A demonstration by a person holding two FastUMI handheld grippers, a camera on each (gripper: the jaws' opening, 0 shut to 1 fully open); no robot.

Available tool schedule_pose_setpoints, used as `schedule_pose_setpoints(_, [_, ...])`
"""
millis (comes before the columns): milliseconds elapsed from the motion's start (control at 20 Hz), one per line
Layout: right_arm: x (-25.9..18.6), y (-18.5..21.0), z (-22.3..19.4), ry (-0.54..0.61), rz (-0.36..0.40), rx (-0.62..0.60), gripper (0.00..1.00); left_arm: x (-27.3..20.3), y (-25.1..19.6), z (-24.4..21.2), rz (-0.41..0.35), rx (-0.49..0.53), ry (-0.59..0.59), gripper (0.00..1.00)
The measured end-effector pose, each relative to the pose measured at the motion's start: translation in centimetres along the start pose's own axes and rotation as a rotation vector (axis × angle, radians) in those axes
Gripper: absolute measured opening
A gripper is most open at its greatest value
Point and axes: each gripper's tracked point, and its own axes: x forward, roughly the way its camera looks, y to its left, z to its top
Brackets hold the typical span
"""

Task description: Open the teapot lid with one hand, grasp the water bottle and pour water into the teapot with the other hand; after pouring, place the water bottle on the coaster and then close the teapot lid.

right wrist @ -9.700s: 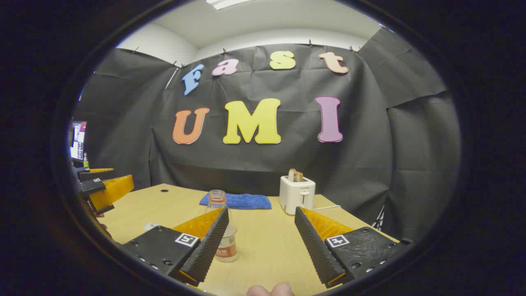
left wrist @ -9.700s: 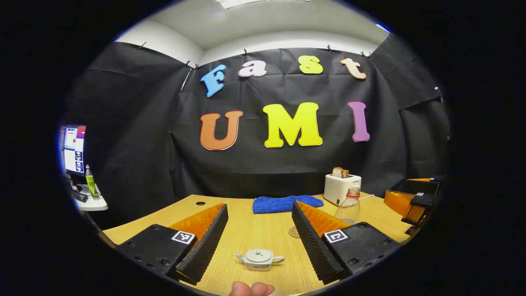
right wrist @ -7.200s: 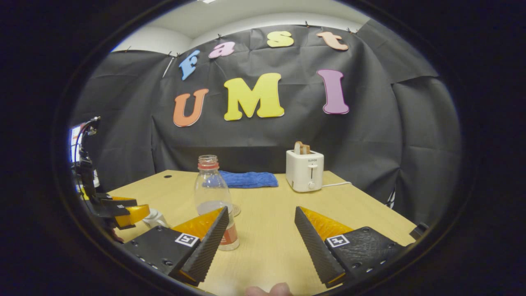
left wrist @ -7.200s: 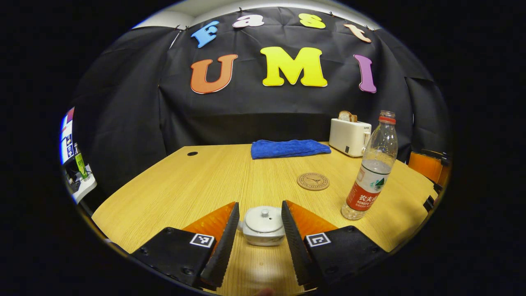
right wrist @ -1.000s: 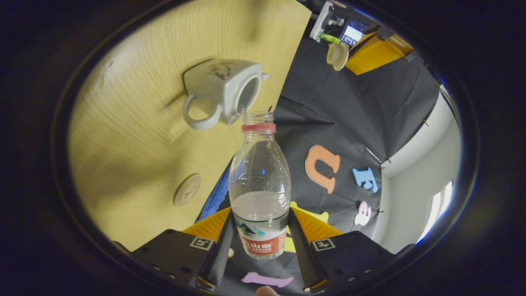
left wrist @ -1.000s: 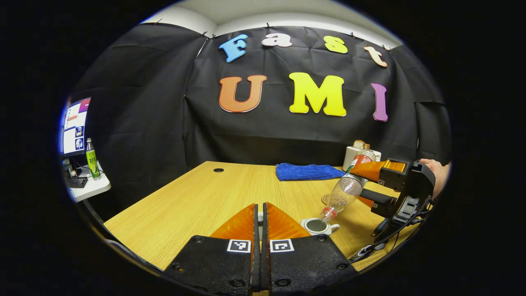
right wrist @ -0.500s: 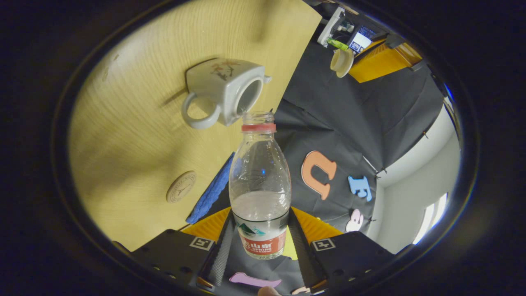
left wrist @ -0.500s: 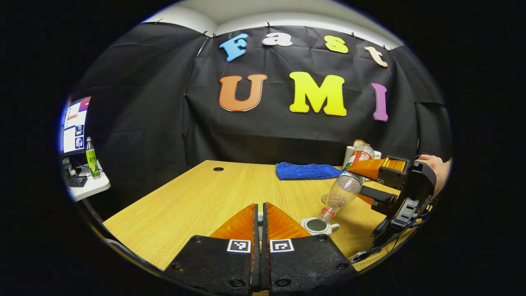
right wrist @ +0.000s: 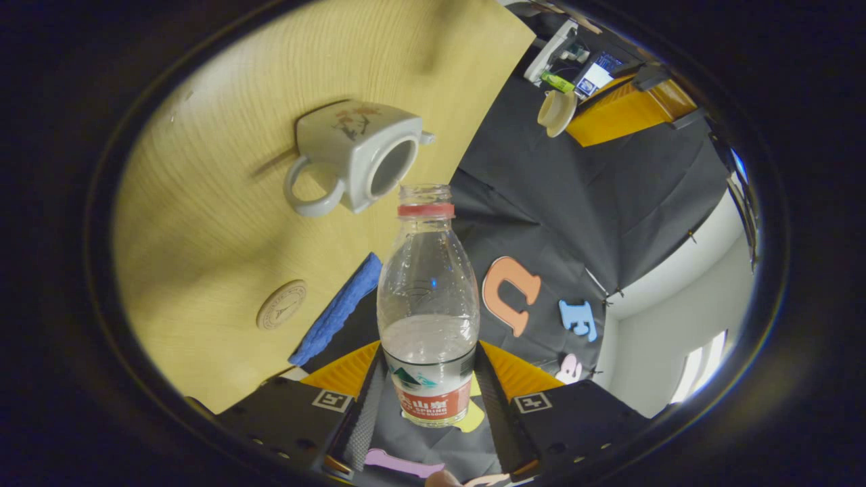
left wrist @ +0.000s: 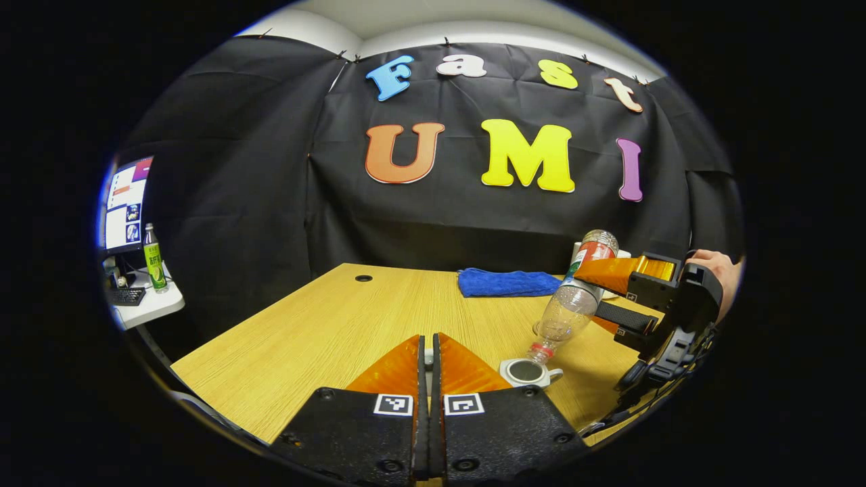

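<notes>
The white teapot [left wrist: 530, 370] stands on the wooden table [left wrist: 325, 325] with its top uncovered. My right gripper [left wrist: 587, 292] is shut on the clear water bottle [left wrist: 572, 304], which is tilted mouth-down just above the pot. In the right gripper view the bottle [right wrist: 426, 297] sits between the right gripper's [right wrist: 426, 379] fingers, its mouth beside the teapot's [right wrist: 358, 162] opening. My left gripper [left wrist: 426, 341] is shut, a sliver of the white teapot lid [left wrist: 427, 353] between its fingers. The right gripper view shows the lid [right wrist: 556, 111] held in the left gripper [right wrist: 575, 111], off to the teapot's side.
A round coaster [right wrist: 281, 304] lies on the table beyond the teapot, and a blue towel [left wrist: 507, 282] lies at the far edge. A hand [left wrist: 717, 267] holds the right gripper. A side table with a green bottle [left wrist: 152, 260] and a monitor stands left.
Within the last second the bottle has swung up a little, and its mouth has drawn back from the teapot's rim. The left gripper has stayed shut, almost still.
</notes>
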Motion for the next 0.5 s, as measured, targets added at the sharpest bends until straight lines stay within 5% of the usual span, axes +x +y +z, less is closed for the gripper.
schedule_pose_setpoints(250, [0.0, 0.2, -0.5, 0.007, 0.008, 0.074, 0.71, -0.3, 0.1, 0.2, 0.008, 0.005, -0.008, 0.03])
schedule_pose_setpoints(500, [-0.4, 3.7, -0.3, 0.022, 0.137, 0.378, 0.71, -0.7, 0.7, 1.3, 0.024, 0.003, -0.034, 0.03])
